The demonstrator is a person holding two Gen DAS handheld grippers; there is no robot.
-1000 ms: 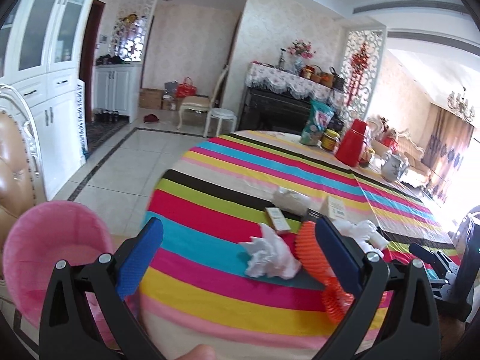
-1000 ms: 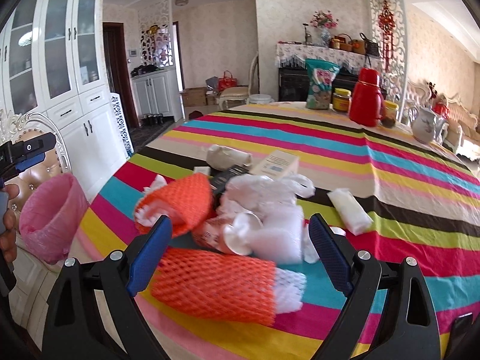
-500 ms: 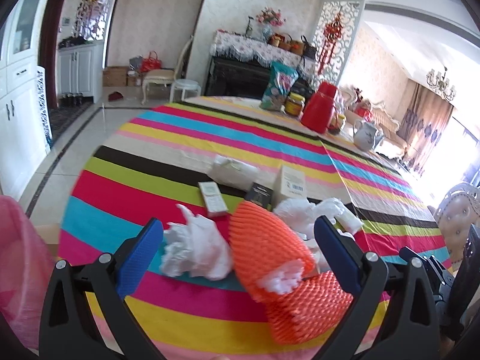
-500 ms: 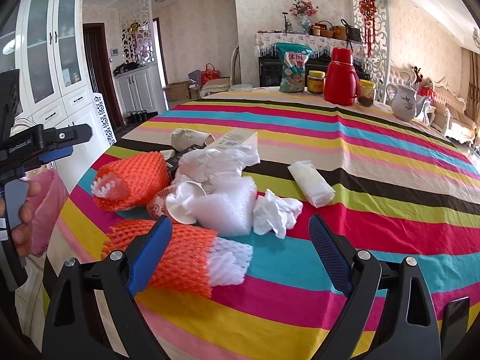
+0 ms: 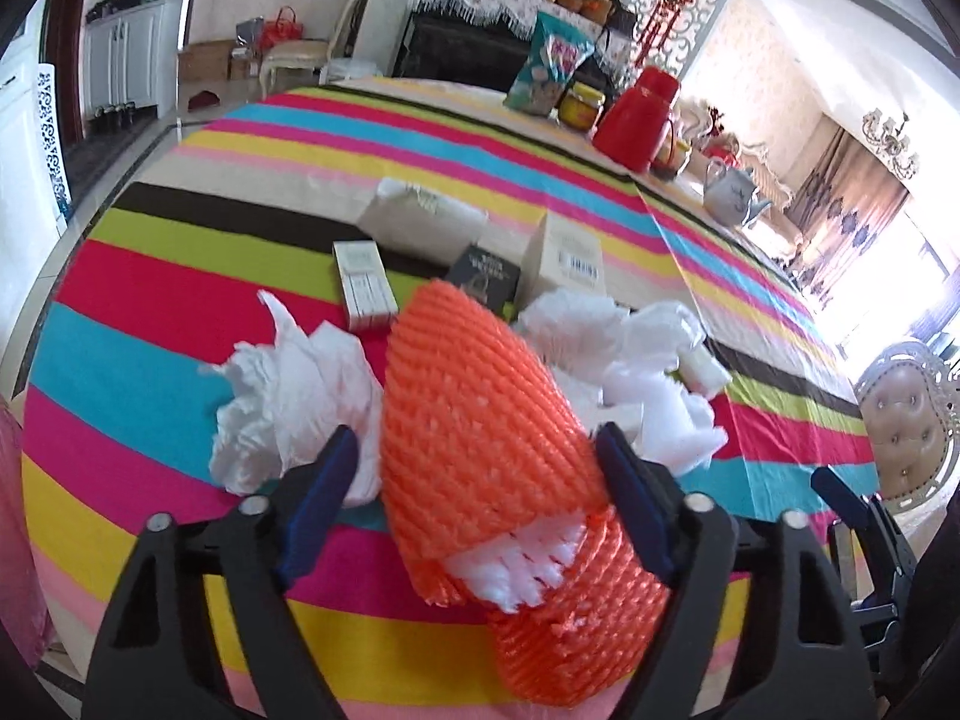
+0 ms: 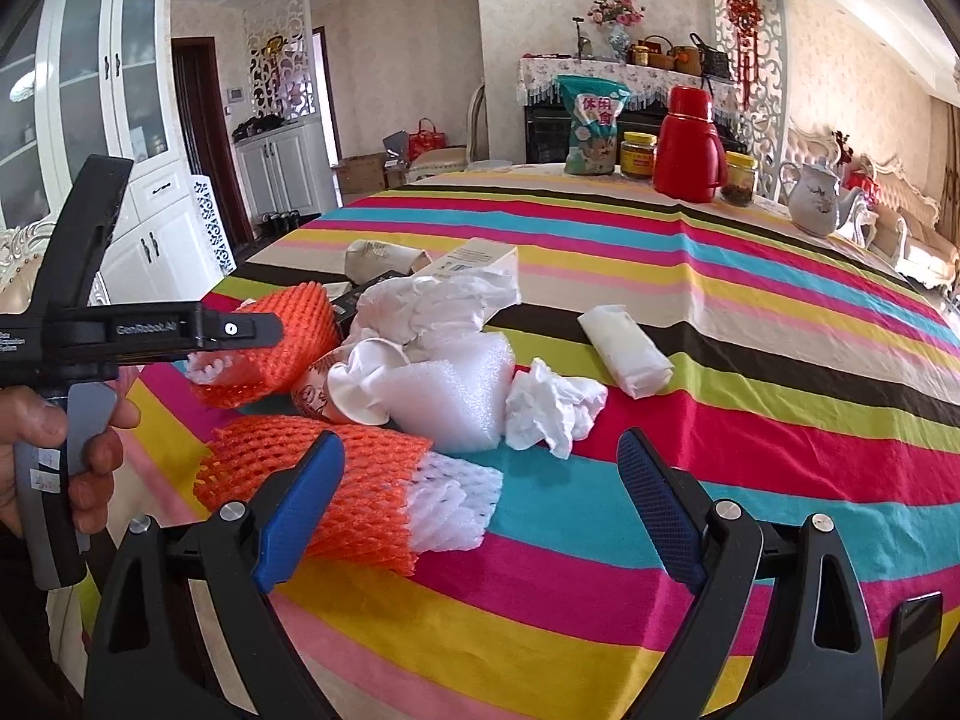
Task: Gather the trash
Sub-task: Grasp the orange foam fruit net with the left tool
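A pile of trash lies on the striped tablecloth (image 5: 180,276). An orange foam net sleeve (image 5: 474,426) stands between the fingers of my left gripper (image 5: 474,498), which is open around it, jaws narrowed; contact is unclear. It also shows in the right wrist view (image 6: 288,336). A second orange net sleeve (image 6: 336,492) with white foam inside lies near the table's front edge. Crumpled tissues (image 5: 288,402) (image 6: 552,408), white foam (image 6: 456,390), a paper cup (image 6: 342,384) and small boxes (image 5: 363,282) lie around. My right gripper (image 6: 480,498) is open and empty above the cloth.
A red thermos (image 6: 690,144), jars (image 6: 637,153), a snack bag (image 6: 591,123) and a white teapot (image 6: 816,198) stand at the table's far side. A pink bag (image 5: 12,540) shows at the left edge. White cabinets (image 6: 120,120) stand at the left.
My left gripper has moved forward over the table and its jaws have narrowed around the upper orange net sleeve. My right gripper has drifted slightly and stays open.
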